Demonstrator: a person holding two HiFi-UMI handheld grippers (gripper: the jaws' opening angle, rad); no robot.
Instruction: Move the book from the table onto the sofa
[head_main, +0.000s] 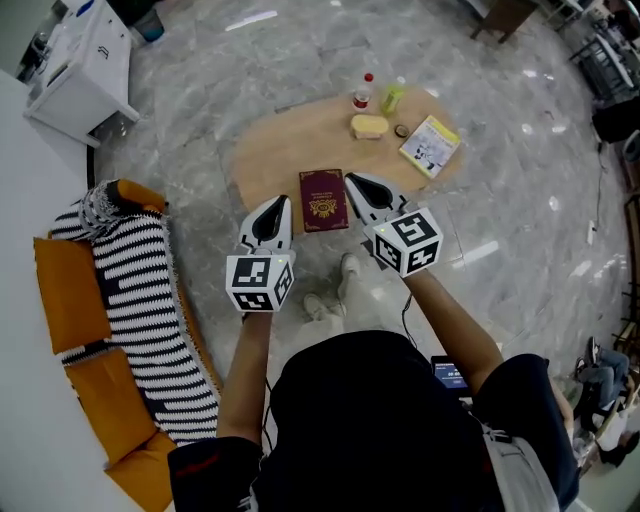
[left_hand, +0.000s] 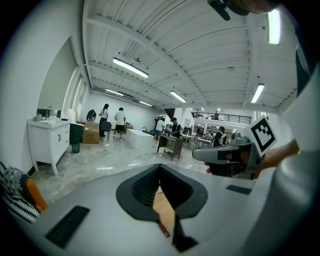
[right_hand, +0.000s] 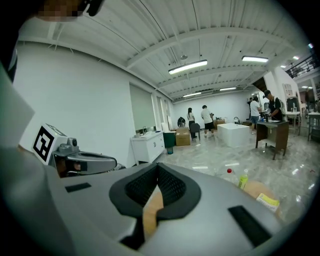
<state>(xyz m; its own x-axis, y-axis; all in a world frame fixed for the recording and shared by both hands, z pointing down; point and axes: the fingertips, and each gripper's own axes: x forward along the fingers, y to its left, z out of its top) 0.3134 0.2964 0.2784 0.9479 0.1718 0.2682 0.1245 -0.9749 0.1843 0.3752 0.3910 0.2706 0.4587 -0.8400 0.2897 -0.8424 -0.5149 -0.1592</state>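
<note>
We find the maroon book (head_main: 324, 199) lying flat at the near edge of the table (head_main: 268, 150). The left gripper (head_main: 280, 203) sits just beside its left side and the right gripper (head_main: 352, 181) just beside its right. Both pairs of jaws are together, clamping nothing. The sofa (head_main: 68, 292) stands well apart.

Bare table (head_main: 262, 160) around the book (head_main: 323, 199); green bottle (head_main: 393, 95) and booklet (head_main: 431, 146) well beyond.
</note>
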